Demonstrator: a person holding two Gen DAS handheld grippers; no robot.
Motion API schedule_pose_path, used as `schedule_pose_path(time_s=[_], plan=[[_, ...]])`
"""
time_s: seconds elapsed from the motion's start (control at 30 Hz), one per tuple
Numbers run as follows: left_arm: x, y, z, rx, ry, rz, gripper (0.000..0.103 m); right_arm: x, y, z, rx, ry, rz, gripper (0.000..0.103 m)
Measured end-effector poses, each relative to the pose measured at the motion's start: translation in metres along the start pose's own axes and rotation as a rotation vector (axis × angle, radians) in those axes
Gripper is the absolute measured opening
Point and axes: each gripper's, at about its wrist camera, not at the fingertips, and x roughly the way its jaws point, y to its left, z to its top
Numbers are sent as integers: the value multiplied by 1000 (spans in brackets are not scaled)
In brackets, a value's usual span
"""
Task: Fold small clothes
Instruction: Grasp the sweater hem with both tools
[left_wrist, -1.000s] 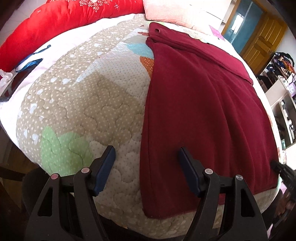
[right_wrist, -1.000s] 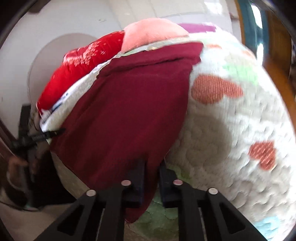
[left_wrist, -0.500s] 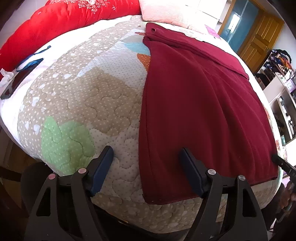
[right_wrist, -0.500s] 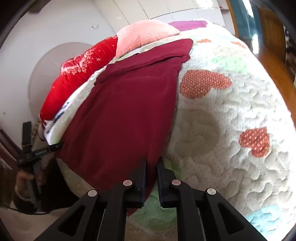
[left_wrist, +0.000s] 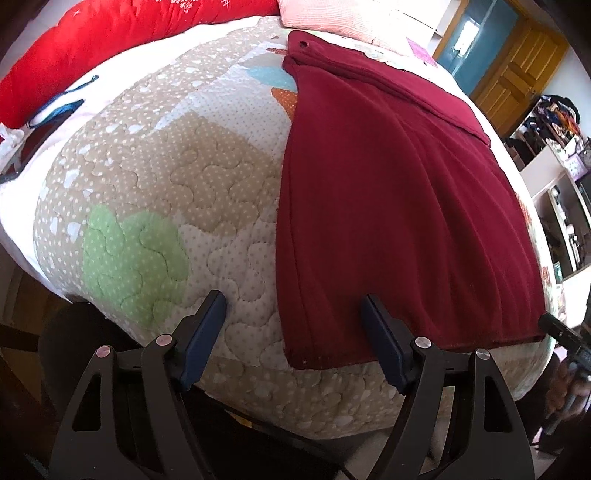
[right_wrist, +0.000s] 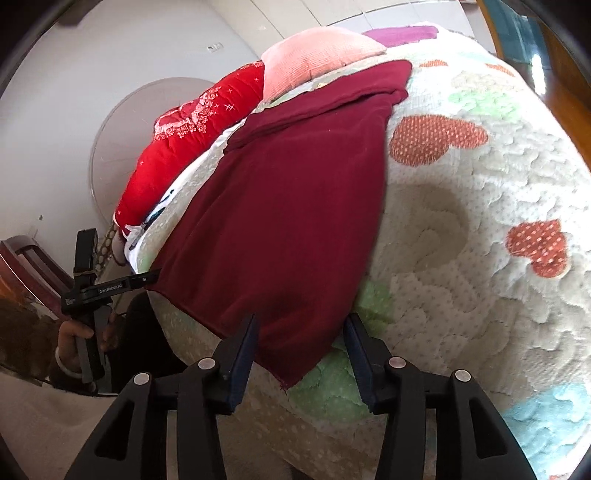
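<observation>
A dark red garment (left_wrist: 388, 206) lies flat on the quilted bed, its near hem at the bed's front edge; it also shows in the right wrist view (right_wrist: 291, 221). My left gripper (left_wrist: 293, 328) is open, its fingers astride the garment's near left corner without holding it. My right gripper (right_wrist: 301, 332) is open around the garment's near right corner, which hangs loose between the fingers. The left gripper also shows at the garment's other corner in the right wrist view (right_wrist: 140, 280).
A patchwork quilt (left_wrist: 166, 192) covers the bed. A red duvet (left_wrist: 110, 40) and a pink pillow (right_wrist: 317, 59) lie at the head. Shelves (left_wrist: 561, 199) and a wooden door (left_wrist: 517, 77) stand to the right. A chair (right_wrist: 26, 273) stands at left.
My right gripper has opened and let go of the garment's corner, which now rests on the bed. My left gripper has stayed open and drawn back slightly.
</observation>
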Motion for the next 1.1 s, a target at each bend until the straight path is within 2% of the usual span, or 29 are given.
schedule_pose_path(time_s=[0.1,0.17,0.2,0.23,0.27,0.3,0.33,0.37,0.47,0.6,0.67,0.7,0.8,0.9,0.97,1.07,1.1], plan=[[3,-5,4,31,21,12,76,7,-2,3,17,-8,55,46],[2,-6,6,39,22,11,70,12,-1,6,5,-11,88,46],[0,-6,7,44,18,16,56,14,0,7,-1,-13,104,46],[-2,-7,8,52,18,0,29,17,1,8,-7,-12,116,46],[-2,-7,10,51,28,-20,20,19,3,8,-13,-10,125,41],[-3,-8,11,49,41,-36,15,20,4,9,-19,-6,141,31],[-4,-11,13,65,47,-37,11,21,5,12,-17,-2,175,26],[-4,-14,15,84,54,-43,9,21,5,15,-9,-6,204,21],[-7,-15,27,80,71,-107,8,12,11,34,-21,-63,308,18],[-29,-12,66,60,-8,-203,7,0,22,72,-59,-137,357,17],[-34,-12,94,59,-62,-209,7,-1,24,98,-84,-174,349,17],[-34,-12,110,60,-90,-201,2,-1,23,111,-86,-193,344,17],[-23,-10,162,65,-155,-154,2,4,17,156,-95,-259,297,15],[-4,-13,209,53,-191,-151,2,17,4,204,-60,-306,255,14],[12,-15,232,39,-185,-147,2,28,-4,231,-35,-327,221,14],[17,-4,246,-31,-151,-277,2,47,-17,262,13,-333,146,14],[16,1,245,-41,-143,-297,2,52,-22,267,35,-325,151,14]])
